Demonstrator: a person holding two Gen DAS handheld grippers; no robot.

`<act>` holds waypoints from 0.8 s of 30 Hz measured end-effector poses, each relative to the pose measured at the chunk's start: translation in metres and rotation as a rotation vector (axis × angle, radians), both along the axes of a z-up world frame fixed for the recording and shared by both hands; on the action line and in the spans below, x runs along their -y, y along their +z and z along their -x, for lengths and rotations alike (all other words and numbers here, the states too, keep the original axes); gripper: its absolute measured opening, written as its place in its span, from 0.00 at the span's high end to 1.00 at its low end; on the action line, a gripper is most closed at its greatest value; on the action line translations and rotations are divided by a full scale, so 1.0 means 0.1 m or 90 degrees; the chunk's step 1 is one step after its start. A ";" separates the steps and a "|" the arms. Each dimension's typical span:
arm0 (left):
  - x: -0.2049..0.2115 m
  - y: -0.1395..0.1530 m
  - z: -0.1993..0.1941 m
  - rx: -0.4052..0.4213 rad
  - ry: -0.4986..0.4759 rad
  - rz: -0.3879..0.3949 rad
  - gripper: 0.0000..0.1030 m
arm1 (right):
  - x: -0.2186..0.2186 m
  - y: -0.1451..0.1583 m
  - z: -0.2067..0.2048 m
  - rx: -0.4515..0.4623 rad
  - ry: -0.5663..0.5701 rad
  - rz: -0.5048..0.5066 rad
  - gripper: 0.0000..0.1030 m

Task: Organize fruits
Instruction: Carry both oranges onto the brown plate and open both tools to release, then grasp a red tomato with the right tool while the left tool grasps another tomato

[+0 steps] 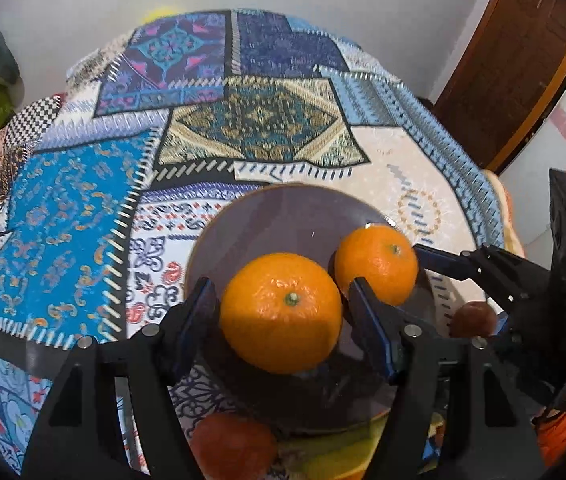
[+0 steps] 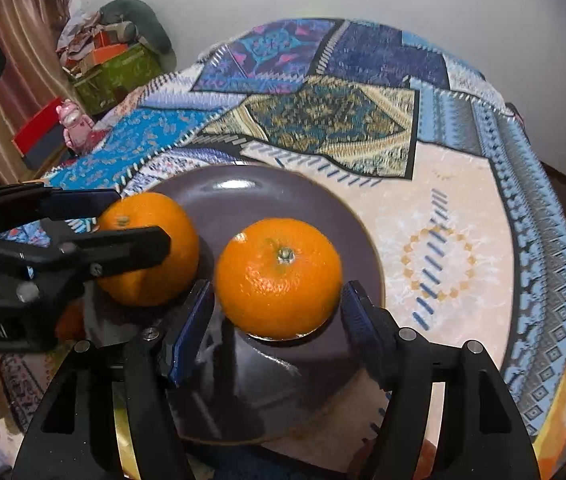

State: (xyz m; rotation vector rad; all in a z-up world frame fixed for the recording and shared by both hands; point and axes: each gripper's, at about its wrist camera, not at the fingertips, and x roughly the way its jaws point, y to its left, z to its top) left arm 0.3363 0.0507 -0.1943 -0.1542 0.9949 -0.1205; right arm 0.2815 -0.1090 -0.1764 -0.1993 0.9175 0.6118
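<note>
1. Your two oranges are round, glossy and pebble-skinned, each with a small green stem scar facing up. Both sit over a smooth, dark purple round plate (image 2: 283, 188) with a thin pale rim.
2. The plate rests on a table covered by a patchwork-print cloth (image 1: 83, 216) in blues, golds and cream. Behind it stand a plain white wall and a brown wooden door (image 1: 523, 72); boxes and a pink toy (image 2: 73, 128) sit off to one side.
3. Your left gripper (image 1: 283, 312) has its blue-padded fingers spread on either side of the nearer orange (image 1: 281, 312); whether the pads touch the skin I cannot tell.
4. Your right gripper (image 2: 277, 312) brackets the other orange (image 2: 279, 278) with visible gaps, so it stands open.
5. In the left view, a brown fruit (image 1: 475, 318) lies beside the plate.
</note>
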 end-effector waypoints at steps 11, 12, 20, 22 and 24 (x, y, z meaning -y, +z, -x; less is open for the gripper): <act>-0.04 0.55 0.48 0.094 0.001 -0.039 0.34 | 0.29 0.45 0.24 0.050 -0.035 -0.032 0.38; -0.04 0.59 0.53 0.097 0.000 -0.039 0.34 | 0.33 0.50 0.28 0.055 -0.039 -0.038 0.38; -0.17 0.67 0.89 0.101 0.014 -0.043 0.33 | 0.60 0.67 0.54 0.088 -0.066 -0.053 0.35; -0.24 0.62 0.95 0.092 0.023 -0.043 0.33 | 0.66 0.65 0.59 0.090 -0.072 -0.047 0.35; -0.30 0.55 1.01 0.082 0.033 -0.049 0.33 | 0.70 0.60 0.61 0.085 -0.076 -0.042 0.35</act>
